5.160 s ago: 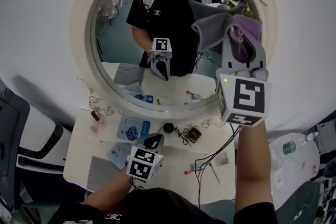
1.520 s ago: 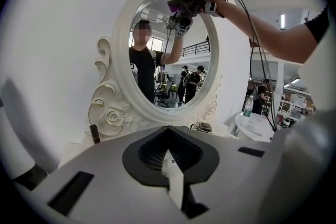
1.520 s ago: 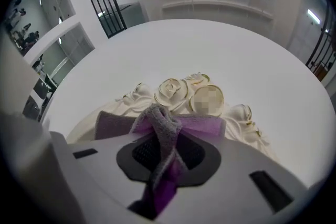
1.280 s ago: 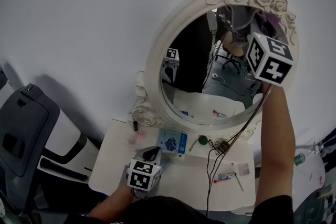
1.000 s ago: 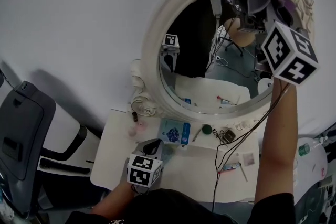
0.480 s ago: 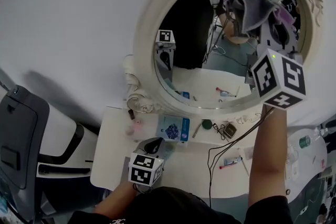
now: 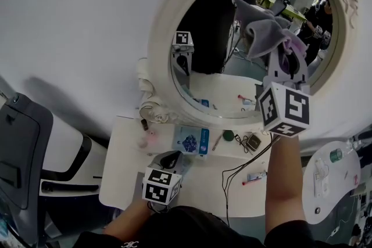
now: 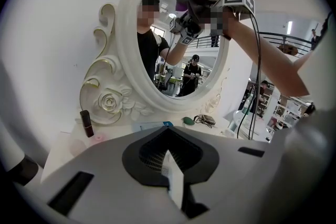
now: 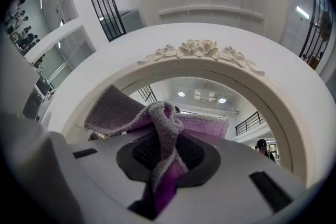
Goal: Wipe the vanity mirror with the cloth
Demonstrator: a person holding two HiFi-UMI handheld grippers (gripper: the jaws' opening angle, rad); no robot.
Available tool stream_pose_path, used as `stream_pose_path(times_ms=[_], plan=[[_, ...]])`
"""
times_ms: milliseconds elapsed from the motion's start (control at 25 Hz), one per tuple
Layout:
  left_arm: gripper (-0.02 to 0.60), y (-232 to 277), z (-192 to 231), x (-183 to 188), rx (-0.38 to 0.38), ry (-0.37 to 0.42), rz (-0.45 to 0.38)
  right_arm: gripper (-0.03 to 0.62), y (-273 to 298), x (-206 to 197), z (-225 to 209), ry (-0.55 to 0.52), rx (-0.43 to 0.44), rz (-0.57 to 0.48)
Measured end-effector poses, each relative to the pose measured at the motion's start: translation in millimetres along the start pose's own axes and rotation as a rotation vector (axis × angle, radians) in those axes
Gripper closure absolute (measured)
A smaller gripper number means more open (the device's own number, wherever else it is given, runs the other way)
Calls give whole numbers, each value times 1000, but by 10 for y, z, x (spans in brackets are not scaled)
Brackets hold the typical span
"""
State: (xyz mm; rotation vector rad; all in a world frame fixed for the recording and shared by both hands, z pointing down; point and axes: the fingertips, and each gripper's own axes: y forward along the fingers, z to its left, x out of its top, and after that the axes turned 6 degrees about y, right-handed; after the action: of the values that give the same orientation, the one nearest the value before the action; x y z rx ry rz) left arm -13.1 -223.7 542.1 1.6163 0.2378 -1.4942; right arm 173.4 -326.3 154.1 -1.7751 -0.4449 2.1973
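The mirror (image 7: pixel 221 38), round and set in a white frame (image 7: pixel 156 49) carved with roses, is stood against the wall at the back of a white table (image 7: pixel 125 183). A grey and purple cloth (image 7: pixel 261 35) is held up before the right half of the glass. Whether it is pressed on the glass or just off it cannot be told.

The cloth is gripped by the right gripper (image 7: pixel 282 61), raised on an outstretched arm. In the right gripper view the jaws are seen closed tight on a bunched fold of the cloth (image 9: pixel 163 128), with loose flaps spread above the right gripper (image 9: pixel 165 165) toward the glass.

The left gripper (image 7: pixel 168 161) is held low over the table, well apart from the mirror. In its own view the jaws of the left gripper (image 8: pixel 170 176) are brought together and nothing is held between them.

On the table a blue packet (image 7: pixel 190 140), a lipstick (image 8: pixel 86 123) and some cables (image 7: pixel 244 165) are laid out below the frame.

The wiping step is judged to be in hand, with much of the glass possibly not yet covered. For the next move, the spread flap would need to be laid flat on the glass and swept across it, with the hard jaws kept clear of the surface.
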Motion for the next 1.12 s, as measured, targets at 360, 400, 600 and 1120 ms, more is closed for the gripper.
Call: stream_pose_path(times_ms=[360,400,600,1120], plan=[[583,-64,-2,12,10,14,-2,542,-417,-1002,302,-26,26,168],[582,-74,-6,9,11,15,-1,542,-463,-1118,334,-13,29,194],[582,-102,-35,8,11,26,-1,542,-684,-1688,488,62,57,330],[582,-275,-20,48,42,40,-34,542,-1007,-2475,672,87,93,500]])
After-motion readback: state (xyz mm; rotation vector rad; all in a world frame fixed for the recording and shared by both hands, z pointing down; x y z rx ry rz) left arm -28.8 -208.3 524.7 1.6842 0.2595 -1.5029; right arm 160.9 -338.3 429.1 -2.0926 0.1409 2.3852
